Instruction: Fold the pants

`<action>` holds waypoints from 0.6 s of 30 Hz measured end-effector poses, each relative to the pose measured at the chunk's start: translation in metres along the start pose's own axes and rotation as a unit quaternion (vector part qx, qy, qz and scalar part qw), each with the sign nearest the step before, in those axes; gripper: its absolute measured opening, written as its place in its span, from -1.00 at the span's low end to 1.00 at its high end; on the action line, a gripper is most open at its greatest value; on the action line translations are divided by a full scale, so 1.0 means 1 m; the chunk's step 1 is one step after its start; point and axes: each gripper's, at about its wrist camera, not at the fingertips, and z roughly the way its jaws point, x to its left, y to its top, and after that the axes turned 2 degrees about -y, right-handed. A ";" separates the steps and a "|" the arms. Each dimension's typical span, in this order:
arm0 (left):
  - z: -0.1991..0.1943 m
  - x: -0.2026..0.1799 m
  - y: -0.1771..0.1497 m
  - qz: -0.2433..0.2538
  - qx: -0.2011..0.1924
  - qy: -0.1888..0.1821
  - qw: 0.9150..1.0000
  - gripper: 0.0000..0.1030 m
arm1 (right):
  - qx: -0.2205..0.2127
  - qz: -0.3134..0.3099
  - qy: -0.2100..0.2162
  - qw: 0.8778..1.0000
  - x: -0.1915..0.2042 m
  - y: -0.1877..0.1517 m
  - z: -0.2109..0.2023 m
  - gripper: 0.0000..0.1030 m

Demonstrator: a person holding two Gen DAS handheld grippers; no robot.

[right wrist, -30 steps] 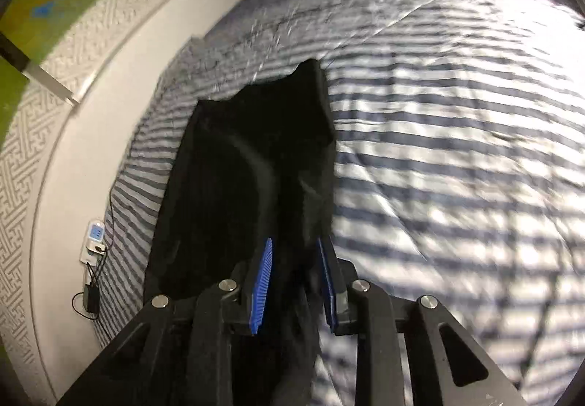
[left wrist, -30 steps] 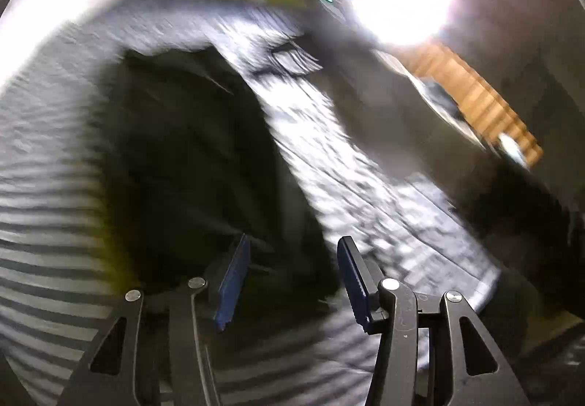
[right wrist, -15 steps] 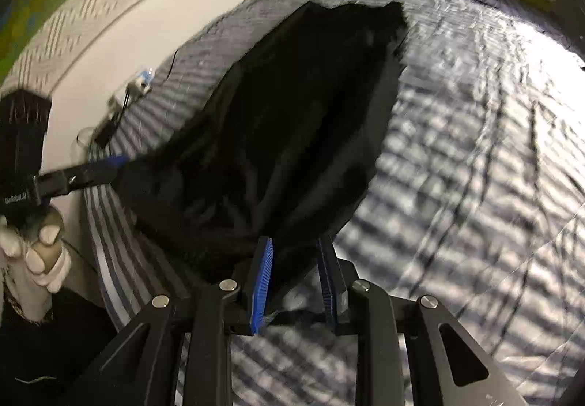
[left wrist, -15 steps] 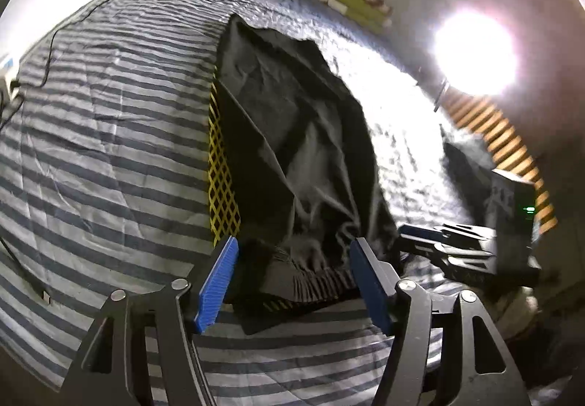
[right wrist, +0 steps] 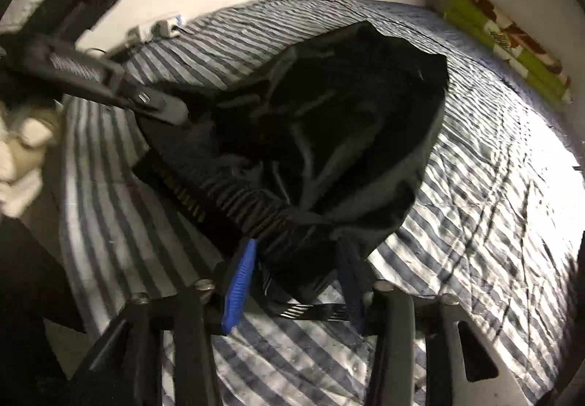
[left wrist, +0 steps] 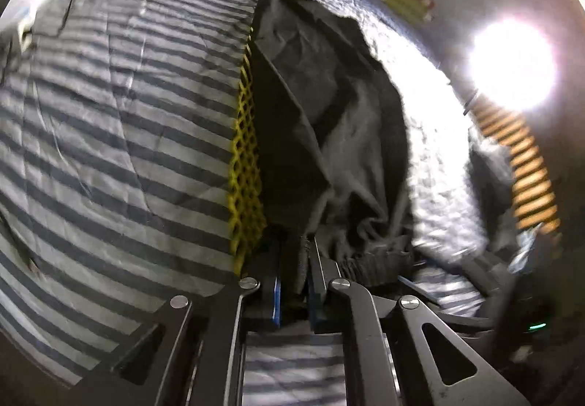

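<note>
Black pants (left wrist: pixel 329 113) with a yellow mesh side stripe (left wrist: pixel 245 164) lie crumpled on the striped bed cover (left wrist: pixel 109 131). My left gripper (left wrist: pixel 294 252) is closing, and its blue pads press on the gathered waistband at the stripe end. In the right wrist view the waistband (right wrist: pixel 234 201) stretches between both grippers. The left gripper (right wrist: pixel 161 106) holds its far end at upper left. My right gripper (right wrist: pixel 296 267) is shut on a bunch of pants fabric (right wrist: pixel 347 106) at the near end. A drawstring hangs under it.
Folded green bedding (right wrist: pixel 512 51) lies along the far wall. A bright lamp (left wrist: pixel 512 66) glares at right above wooden slats (left wrist: pixel 526 172). A charger and cable (right wrist: pixel 164 27) sit at the bed's far edge. A gloved hand (right wrist: pixel 22 150) holds the left gripper.
The left gripper's jaws, wide around the waistband half a second ago, have closed on it. The right gripper has swung round with the pants, and the waistband is now pulled between the two.
</note>
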 end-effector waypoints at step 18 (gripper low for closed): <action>-0.021 -0.042 0.030 0.147 -0.038 0.104 0.983 0.08 | -0.014 0.102 0.084 0.991 -0.069 0.005 -0.037 -0.46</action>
